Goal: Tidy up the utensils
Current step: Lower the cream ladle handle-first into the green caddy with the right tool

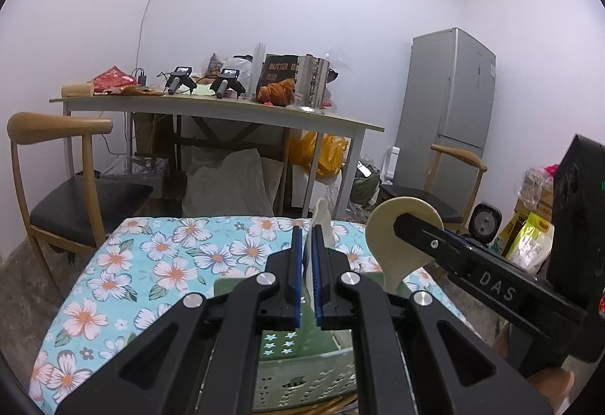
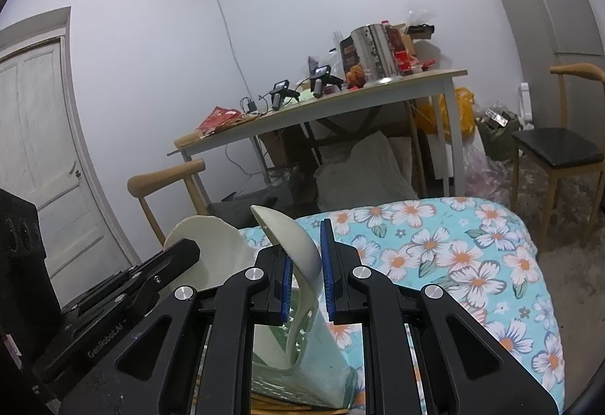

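Left gripper point(image 1: 308, 231) clamped on the left spoon point(image 1: 322, 214), a cream one seen edge-on between the blue pads, tip poking up past the fingertips. Right gripper point(image 2: 304, 245) closed across the rounded bowl of the right spoon point(image 2: 291, 237), handle running down and out of sight towards the green basket point(image 1: 302, 377). Both spoons up in the air just above that basket, which sits at the near edge of the flowered cloth point(image 1: 170, 264). Very close together too, with the right gripper's finger reaching in just beside the left one.

Likely trouble, judged from this:
- Slipping out of the right grip. Flat pads on a curved, smooth bowl, so a small twist or jolt could pop the spoon loose, perhaps onto the cloth or off the edge.
- Knocking together. Hardly any room between the two tools, so lowering both at once could bump one spoon against the other, or against a finger, and lever it askew.
- Catching on the basket. A handle meeting the rim or a hole in the wall instead of the opening could tip or push the light basket towards the edge.
- Cannot tell how full the basket is, so possibly no free slot under either spoon
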A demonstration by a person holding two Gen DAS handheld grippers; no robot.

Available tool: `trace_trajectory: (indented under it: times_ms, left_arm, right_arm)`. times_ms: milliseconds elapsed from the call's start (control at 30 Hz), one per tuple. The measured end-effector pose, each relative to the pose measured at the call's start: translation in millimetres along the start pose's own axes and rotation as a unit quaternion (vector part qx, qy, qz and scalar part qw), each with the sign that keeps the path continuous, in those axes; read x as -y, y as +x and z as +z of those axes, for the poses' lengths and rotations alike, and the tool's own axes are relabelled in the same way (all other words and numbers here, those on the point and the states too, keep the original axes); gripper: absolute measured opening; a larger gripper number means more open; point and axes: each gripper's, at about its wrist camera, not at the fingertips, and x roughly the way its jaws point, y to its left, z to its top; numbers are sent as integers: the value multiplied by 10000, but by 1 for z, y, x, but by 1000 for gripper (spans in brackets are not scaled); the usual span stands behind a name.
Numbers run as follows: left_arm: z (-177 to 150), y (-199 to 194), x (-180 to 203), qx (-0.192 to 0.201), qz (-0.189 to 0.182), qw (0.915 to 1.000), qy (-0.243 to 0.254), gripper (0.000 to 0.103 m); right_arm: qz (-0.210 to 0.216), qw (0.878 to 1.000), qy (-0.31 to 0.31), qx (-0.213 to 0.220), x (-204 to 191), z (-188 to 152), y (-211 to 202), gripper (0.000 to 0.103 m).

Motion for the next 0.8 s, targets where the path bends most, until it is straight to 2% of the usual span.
trace_trajectory:
  times_ms: [267, 800]
  left_arm:
    - [-4, -7, 4, 68, 85, 9997, 229, 4]
    - [-10, -2, 14, -93, -84, 9992, 371, 4]
  right_arm:
    - [4, 9999, -138, -50, -6, -2, 1, 14]
    - [-36, 9999, -96, -33, -2, 1, -4, 15]
